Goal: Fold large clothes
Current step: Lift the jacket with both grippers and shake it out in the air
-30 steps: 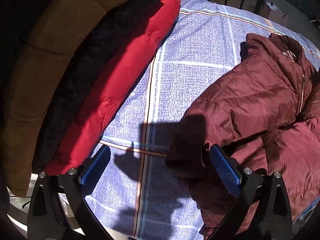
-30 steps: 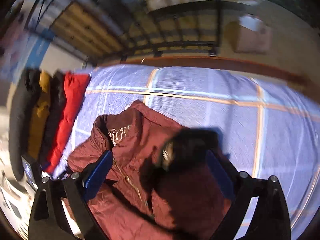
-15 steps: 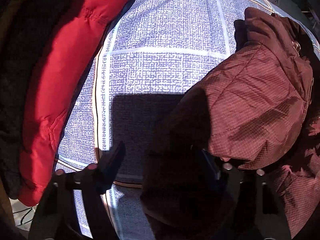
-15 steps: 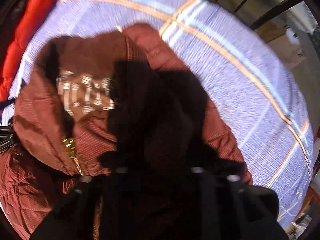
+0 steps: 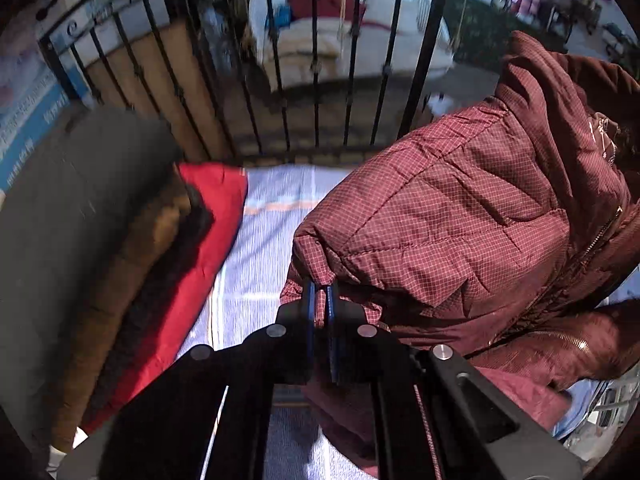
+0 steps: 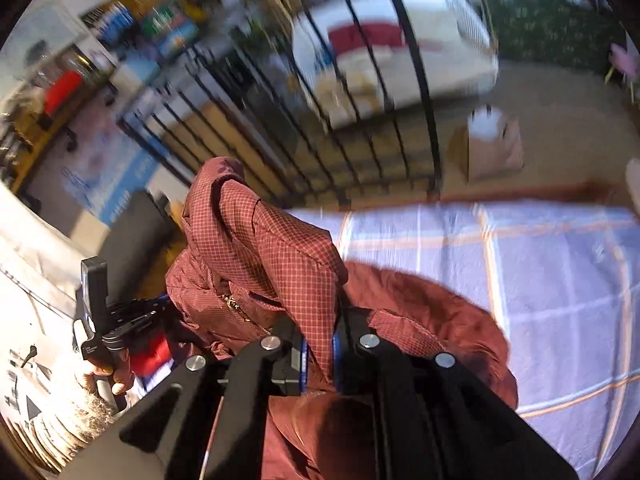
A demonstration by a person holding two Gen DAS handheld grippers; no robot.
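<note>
Bedroom, checked bedsheet (image 6: 560,280), iron bedframe (image 5: 316,92)

Left claw (image 5: 320,300) and right claw (image 6: 320,354) both clamped tight on cloth.

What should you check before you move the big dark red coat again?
1. Left gripper pinching the maroon jacket: ok, jaws closed on fabric.
2. Right gripper pinching jacket: ok, fabric between the pads.
3. Jacket lifted off the checked sheet: partly; lower part still rests there.
4. Zipper closed: cannot tell.
5. Red coat in the side pile clear of the jacket: ok, sheet shows between.
6. Railing distance: cannot tell.
</note>
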